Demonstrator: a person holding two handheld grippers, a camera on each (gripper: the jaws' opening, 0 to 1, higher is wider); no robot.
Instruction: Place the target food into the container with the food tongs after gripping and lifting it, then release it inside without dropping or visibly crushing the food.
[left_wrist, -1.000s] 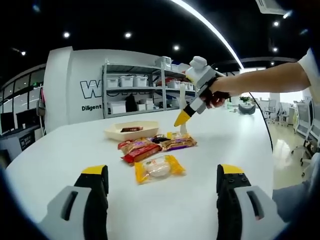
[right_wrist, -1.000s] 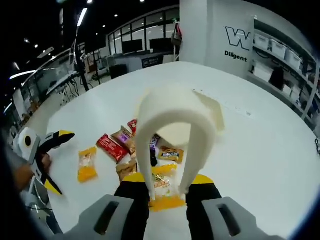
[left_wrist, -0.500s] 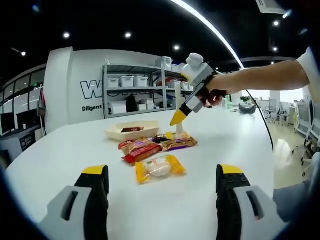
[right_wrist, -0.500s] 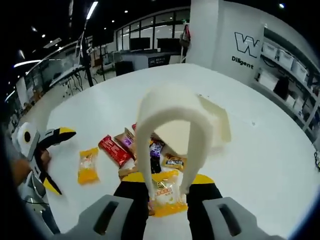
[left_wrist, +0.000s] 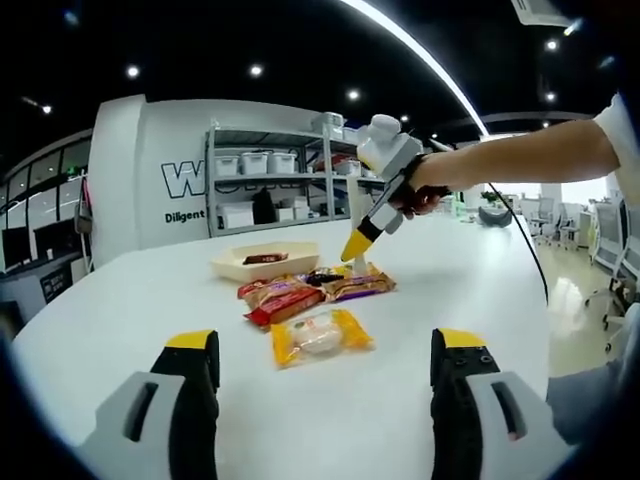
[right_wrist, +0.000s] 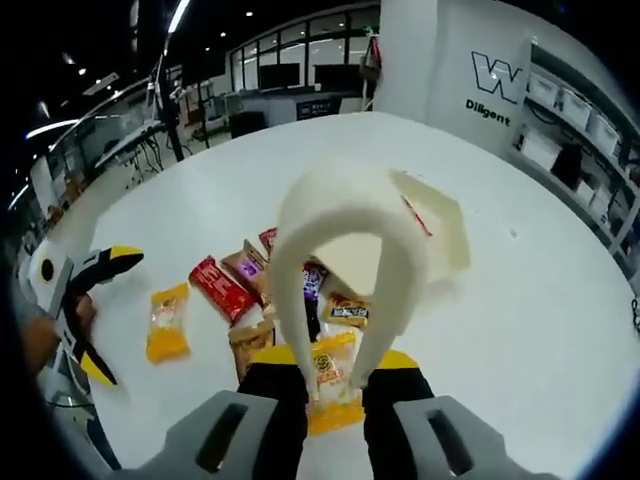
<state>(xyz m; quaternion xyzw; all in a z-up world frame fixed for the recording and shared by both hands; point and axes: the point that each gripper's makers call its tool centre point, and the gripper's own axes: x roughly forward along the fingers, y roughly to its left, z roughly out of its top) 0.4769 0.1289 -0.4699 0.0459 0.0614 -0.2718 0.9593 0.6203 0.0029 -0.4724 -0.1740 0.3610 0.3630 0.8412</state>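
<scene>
The right gripper (right_wrist: 328, 375) has lifted the yellow snack packet (right_wrist: 332, 385), pinched in the cream food tongs (right_wrist: 340, 250), off the worktop (right_wrist: 520, 300). It stays clamped on them, short of the tray (right_wrist: 440, 225). The left gripper (left_wrist: 318, 355) stands apart.

In the right gripper view, the cream food tongs (right_wrist: 340, 260) are covering the near part of the cream container (right_wrist: 440, 235) and some of the wrapped snacks (right_wrist: 300, 290), while the tong tips are hiding part of the yellow packet (right_wrist: 333, 385), so the contact there is staying unclear. The left gripper (right_wrist: 85, 310) is running off the picture's edge. In the left gripper view, the container's (left_wrist: 265, 262) rim is concealing most of the dark item (left_wrist: 262, 258) inside, and the wrapper printing is reading too small. The right gripper's (left_wrist: 360, 240) jaws are overlapping, their gap unreadable.
</scene>
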